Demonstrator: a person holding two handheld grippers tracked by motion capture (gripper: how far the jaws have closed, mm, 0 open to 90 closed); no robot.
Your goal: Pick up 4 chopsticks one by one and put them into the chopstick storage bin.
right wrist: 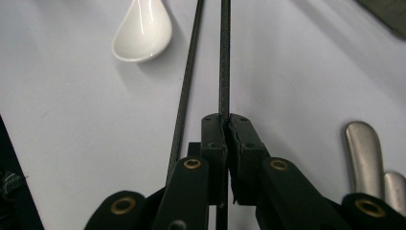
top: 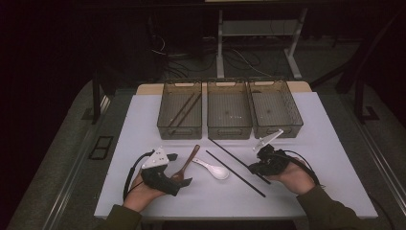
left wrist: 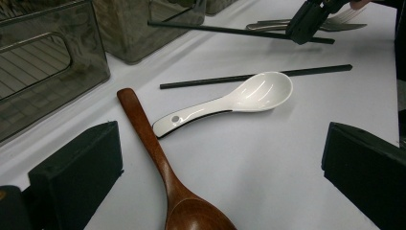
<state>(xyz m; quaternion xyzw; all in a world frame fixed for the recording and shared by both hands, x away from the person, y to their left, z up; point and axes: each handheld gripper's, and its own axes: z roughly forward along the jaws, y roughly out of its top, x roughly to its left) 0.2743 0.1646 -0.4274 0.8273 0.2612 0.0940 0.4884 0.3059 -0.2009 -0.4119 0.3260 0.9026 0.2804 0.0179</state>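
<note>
Right tongs (right wrist: 225, 125) clamp one chopstick (right wrist: 224, 57), left tongs (left wrist: 215, 167) wide over wooden spoon (left wrist: 158, 158); two chopsticks already in left bin (top: 180, 109), rest still on counter (top: 306, 158)

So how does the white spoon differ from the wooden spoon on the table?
The white spoon is glossy, short and broad; the wooden spoon is brown, matte and longer with a slim handle. The white spoon lies clear of both tongs, next to a black chopstick, while the wooden spoon lies between the open jaws of the left tongs. Both lie flat, bowl up, on the white table.
</note>
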